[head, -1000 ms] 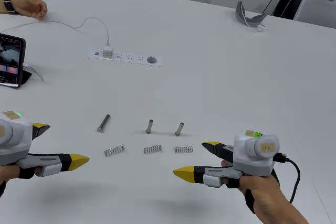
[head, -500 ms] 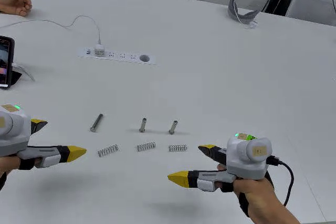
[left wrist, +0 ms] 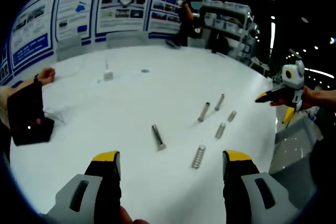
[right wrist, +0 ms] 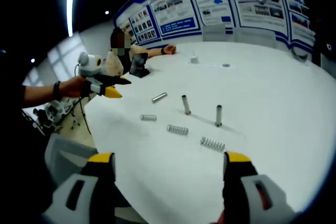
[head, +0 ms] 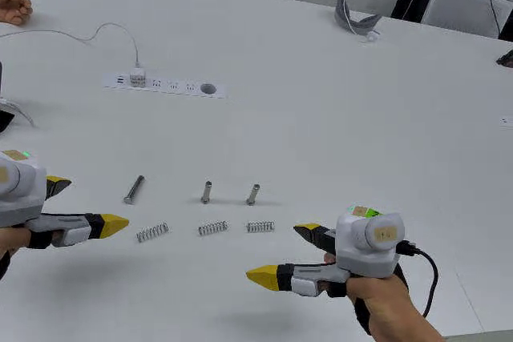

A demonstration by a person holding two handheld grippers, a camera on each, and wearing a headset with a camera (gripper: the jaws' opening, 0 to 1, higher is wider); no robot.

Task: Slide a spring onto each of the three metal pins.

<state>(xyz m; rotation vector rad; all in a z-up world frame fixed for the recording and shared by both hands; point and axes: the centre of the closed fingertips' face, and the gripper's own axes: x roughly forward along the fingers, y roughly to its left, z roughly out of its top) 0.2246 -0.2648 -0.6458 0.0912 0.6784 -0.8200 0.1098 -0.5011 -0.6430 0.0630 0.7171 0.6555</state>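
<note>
- In the head view, the left claw is hovering with its jaws spread wide and gripping nothing. Its tips are pointing at the left spring, which is near but apart from them.
- The right claw is gaping too and is empty, hanging just below and right of the right spring.
- The middle spring is lying between those two on the white worktop. Behind the row, the flat pin is lying down, and the two upright pins are standing to its right.
- In the left gripper view, the left spring is lying ahead between the parted jaw tips, with the flat pin just beyond it.
- In the right gripper view, the right spring is lying ahead, closer to the right-hand tip. The upright pins are standing behind it.
</note>
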